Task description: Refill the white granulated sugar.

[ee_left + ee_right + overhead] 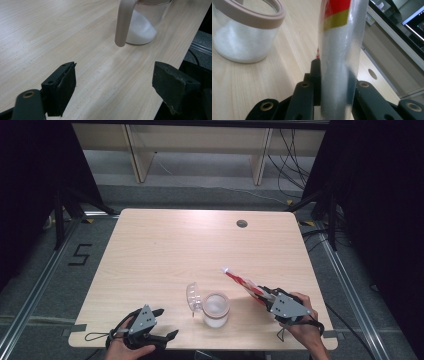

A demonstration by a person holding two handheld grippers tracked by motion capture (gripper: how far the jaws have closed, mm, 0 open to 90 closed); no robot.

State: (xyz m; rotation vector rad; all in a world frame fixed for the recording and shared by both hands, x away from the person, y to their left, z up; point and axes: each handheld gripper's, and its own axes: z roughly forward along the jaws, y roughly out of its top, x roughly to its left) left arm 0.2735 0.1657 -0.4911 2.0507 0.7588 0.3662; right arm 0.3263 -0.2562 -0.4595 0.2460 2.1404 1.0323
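Pale wood grain covers the table (165, 250), which has a small round cable hole (242, 223) near its far edge; around it I see grey floor, dark curtains on both sides, some loose cables at the far right and a light wooden frame behind.

Close to the near edge stands a glass jar (216, 310) with white powder in it, probably sugar or salt. Its clear hinged lid (193, 296) is swung open to the left, and in the left gripper view the beige seal strap (123, 22) hangs down in front of the jar.

My right gripper (268, 299) is clamped on a long red-and-white striped sachet (243, 283), which it holds slanted above the table just to the right of the jar, the far end pointing up and away. My left gripper (167, 324) rests at the near left corner with its jaws spread wide and nothing between them.

I judge that I am in the step of bringing the sachet to the jar. The next move calls for swinging its end over the open mouth without knocking the lid, perhaps with the left gripper steadying the jar.
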